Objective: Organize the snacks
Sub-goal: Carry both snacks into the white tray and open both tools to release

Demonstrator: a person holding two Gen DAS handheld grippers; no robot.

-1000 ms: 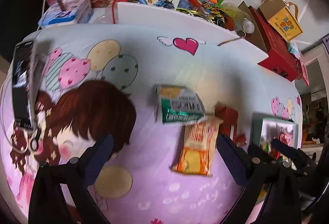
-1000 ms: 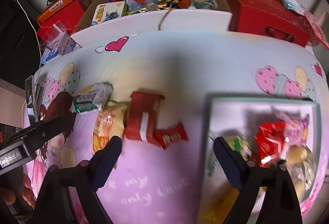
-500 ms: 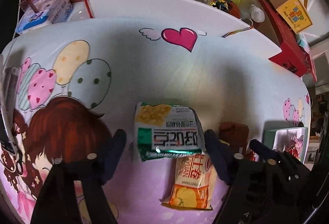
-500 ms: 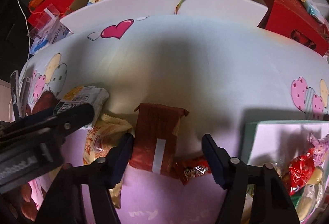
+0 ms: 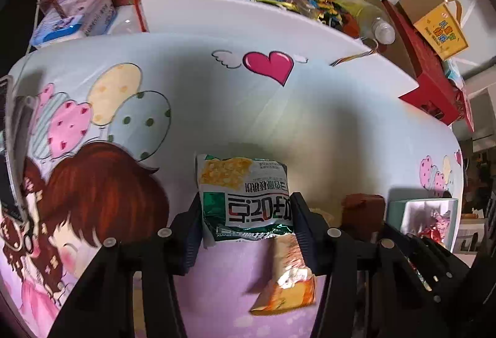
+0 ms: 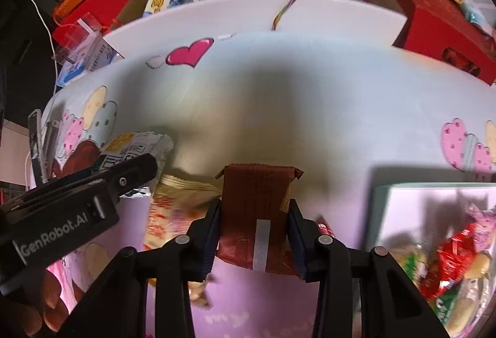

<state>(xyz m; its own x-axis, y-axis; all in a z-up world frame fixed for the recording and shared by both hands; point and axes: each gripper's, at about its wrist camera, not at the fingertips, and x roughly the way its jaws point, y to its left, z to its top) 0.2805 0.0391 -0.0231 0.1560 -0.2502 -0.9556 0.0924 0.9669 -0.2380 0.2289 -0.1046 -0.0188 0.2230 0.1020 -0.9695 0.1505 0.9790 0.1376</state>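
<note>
Cartoon cloth (image 5: pixel 217 108) over table. Snack box (image 6: pixel 381 214) at right, part filled. Left gripper (image 5: pixel 246 223) just closed, clamping green pack (image 5: pixel 245 201) on cloth. Right gripper (image 6: pixel 254 232) just closed, clamping brown pack (image 6: pixel 257 214) beside box.

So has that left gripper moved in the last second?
Yes. The left gripper has come down toward the cloth's heart, and its jaws have just been closing onto the green packet.
</note>
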